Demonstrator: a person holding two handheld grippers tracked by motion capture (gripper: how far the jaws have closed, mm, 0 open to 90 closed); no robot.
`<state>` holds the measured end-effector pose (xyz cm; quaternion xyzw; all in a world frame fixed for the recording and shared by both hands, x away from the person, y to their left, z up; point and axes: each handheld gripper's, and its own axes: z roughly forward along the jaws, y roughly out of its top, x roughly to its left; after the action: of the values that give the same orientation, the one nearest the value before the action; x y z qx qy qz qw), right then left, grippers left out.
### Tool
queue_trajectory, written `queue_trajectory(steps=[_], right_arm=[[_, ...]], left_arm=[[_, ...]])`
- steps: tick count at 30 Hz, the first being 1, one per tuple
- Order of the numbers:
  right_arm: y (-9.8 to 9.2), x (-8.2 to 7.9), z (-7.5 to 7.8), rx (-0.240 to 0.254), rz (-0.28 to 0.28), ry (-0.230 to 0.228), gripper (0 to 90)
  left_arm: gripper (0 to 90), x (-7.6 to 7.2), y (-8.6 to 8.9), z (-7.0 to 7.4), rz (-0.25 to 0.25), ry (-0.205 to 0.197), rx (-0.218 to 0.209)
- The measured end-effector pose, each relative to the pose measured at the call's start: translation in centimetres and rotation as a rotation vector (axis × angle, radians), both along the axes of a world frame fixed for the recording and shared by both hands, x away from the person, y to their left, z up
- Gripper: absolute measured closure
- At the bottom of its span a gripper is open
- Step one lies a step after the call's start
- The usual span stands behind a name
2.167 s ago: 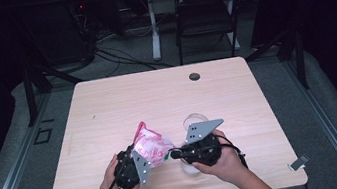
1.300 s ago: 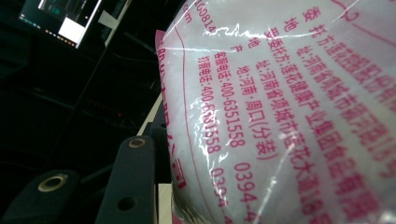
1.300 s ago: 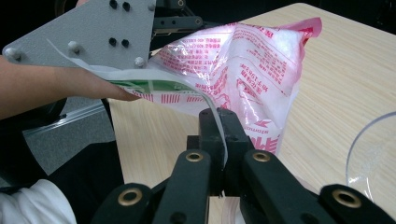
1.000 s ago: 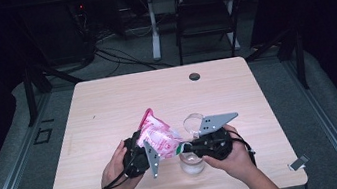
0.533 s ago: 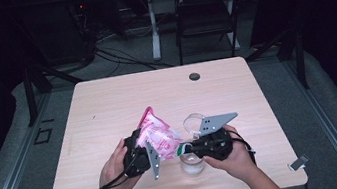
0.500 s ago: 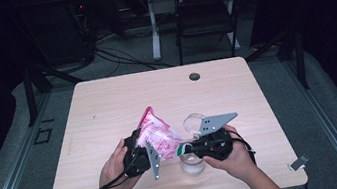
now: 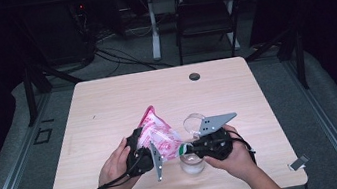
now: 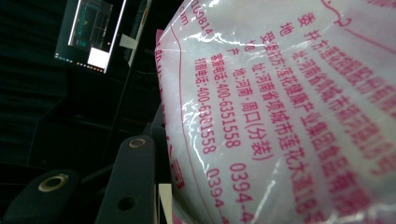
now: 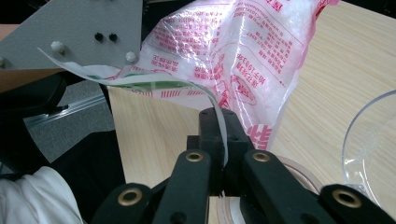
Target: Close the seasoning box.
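While the pink and white bag (image 7: 159, 137) is held above the table (image 7: 108, 108) near the lower middle of the high view, its body is gripped between the half-closed jaws of the left gripper (image 7: 140, 151). A torn strip (image 9: 154, 84) at the bag's edge is pinched by the right gripper (image 9: 223, 140), its jaws pressed together. A glass bowl (image 7: 192, 123) is seen just right of the bag, and a clear cup (image 7: 192, 163) below it.

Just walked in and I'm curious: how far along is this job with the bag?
Done: both grippers have the pink bag lifted off the table. In hand: the right gripper pinches its top edge, the left gripper clamps its body. Left: opening it; the glass looks empty.
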<state>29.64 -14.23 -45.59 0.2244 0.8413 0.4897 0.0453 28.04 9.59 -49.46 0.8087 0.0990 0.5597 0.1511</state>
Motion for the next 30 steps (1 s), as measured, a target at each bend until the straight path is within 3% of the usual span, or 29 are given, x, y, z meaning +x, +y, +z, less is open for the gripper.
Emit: queue_trajectory(steps=[30], right_arm=[[-0.4,0.22,-0.12,-0.009,-0.012,0.0,90.0]], left_arm=[[60.4,0.08,-0.83,0.92,-0.018,-0.06,0.127]])
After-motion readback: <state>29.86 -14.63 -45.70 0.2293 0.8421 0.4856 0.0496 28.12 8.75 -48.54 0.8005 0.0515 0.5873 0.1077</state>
